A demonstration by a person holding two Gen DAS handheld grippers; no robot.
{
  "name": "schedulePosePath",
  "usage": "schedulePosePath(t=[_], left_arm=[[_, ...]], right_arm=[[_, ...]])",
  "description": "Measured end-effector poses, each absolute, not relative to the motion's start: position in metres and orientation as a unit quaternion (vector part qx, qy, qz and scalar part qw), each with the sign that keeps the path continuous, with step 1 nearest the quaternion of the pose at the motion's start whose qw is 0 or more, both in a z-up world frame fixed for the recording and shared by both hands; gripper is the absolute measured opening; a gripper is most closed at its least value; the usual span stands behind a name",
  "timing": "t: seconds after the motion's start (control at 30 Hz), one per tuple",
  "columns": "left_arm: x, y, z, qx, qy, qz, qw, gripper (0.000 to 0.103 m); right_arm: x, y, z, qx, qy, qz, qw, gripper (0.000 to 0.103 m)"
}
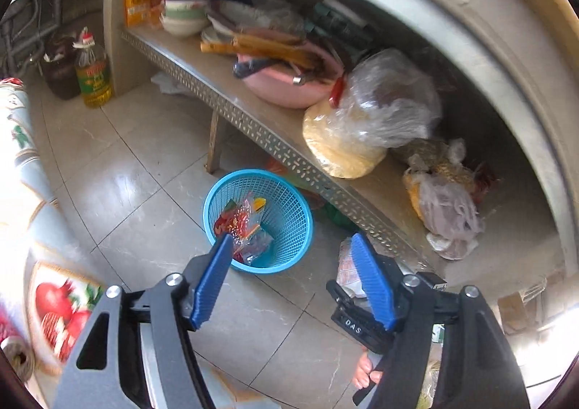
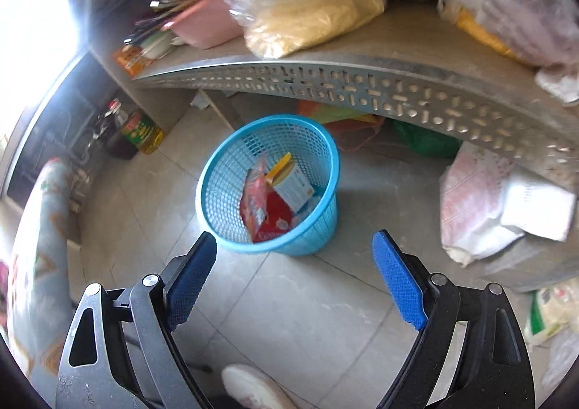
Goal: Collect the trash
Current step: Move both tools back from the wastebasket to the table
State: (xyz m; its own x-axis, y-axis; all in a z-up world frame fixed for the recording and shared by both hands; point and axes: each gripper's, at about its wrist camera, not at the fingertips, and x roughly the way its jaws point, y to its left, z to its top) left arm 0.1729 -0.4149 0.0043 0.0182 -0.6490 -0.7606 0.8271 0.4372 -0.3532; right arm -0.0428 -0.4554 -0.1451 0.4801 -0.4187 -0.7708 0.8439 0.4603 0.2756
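Both grippers hang empty, jaws wide apart: left gripper [image 1: 293,242], right gripper [image 2: 295,239]. Just ahead of each, on the floor, stands the blue basket [image 2: 217,177] holding trash [image 2: 275,199], apparently wrappers and a small carton.

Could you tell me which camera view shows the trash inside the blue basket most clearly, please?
The right wrist view. There the blue basket opens toward the camera, so the red wrapper and small white carton show unobstructed. In the left wrist view, the left gripper finger overlaps the basket's near rim and the wrappers look smaller and jumbled.
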Motion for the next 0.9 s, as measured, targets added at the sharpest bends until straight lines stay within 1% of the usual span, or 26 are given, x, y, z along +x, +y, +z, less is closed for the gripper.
schedulePosePath(t=[0.23,0.47,0.63,0.9], left_arm=[[0.141,-0.336,0.041,0.084,0.408,-0.528,0.740,0.080],[0.126,-0.259,0.060,0.070,0.372,-0.496,0.782,0.084],[0.120,-0.209,0.063,0.055,0.358,-0.474,0.803,0.088],[0.116,-0.150,0.052,0.044,0.354,-0.445,0.822,0.090]], right_arm=[[-0.043,-0.409,-0.099,0.281,0.306,-0.365,0.833,0.084],[-0.038,-0.371,-0.045,0.237,0.273,-0.317,0.877,0.084],[-0.028,-0.348,-0.013,0.231,0.266,-0.265,0.897,0.084],[-0.009,-0.305,0.023,0.214,0.271,-0.202,0.916,0.084]])
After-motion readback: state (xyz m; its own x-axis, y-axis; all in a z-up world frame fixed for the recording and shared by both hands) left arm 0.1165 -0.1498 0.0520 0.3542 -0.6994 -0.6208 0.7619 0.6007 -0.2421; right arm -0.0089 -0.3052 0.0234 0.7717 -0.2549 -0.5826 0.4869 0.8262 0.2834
